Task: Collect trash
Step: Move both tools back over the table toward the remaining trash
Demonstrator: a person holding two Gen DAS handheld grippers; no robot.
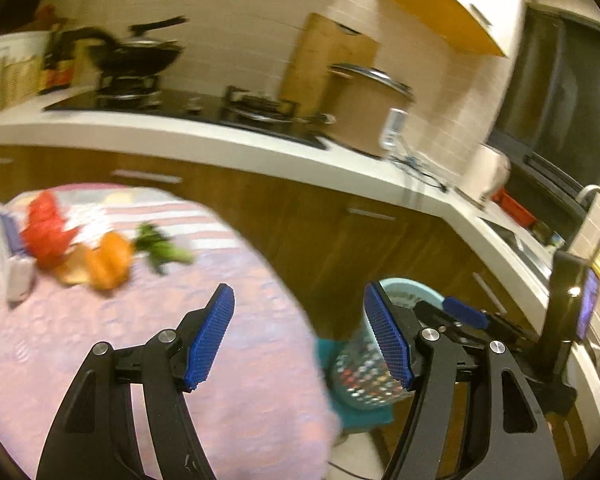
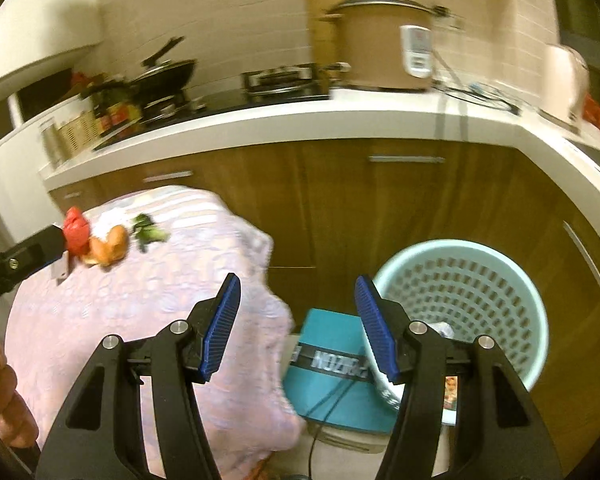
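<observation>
In the lower centre of the left wrist view, the left gripper [image 1: 298, 336] is spread wide with nothing between its blue ribbed pads [image 1: 212, 336]. It hangs over the near edge of a round table under a pink patterned cloth [image 1: 220, 380]. The right gripper [image 2: 296, 328] is likewise released and empty, low in the centre of its own frame. Just behind its right finger stands the pale blue perforated plastic waste basket [image 2: 480, 292], lower right, with a few scraps at the bottom; beside it at lower centre lies a teal box [image 2: 332, 392].

Farther up the cloth, at middle left, the trash sits in a cluster: red crumpled wrapper [image 1: 46, 226], orange peel [image 1: 110, 260], green vegetable scrap [image 1: 160, 246] and a white packet [image 1: 18, 276].

Beyond, across the upper frame, a white countertop [image 1: 180, 140] carries a black wok [image 1: 140, 56] and a brown rice cooker [image 1: 364, 108].
</observation>
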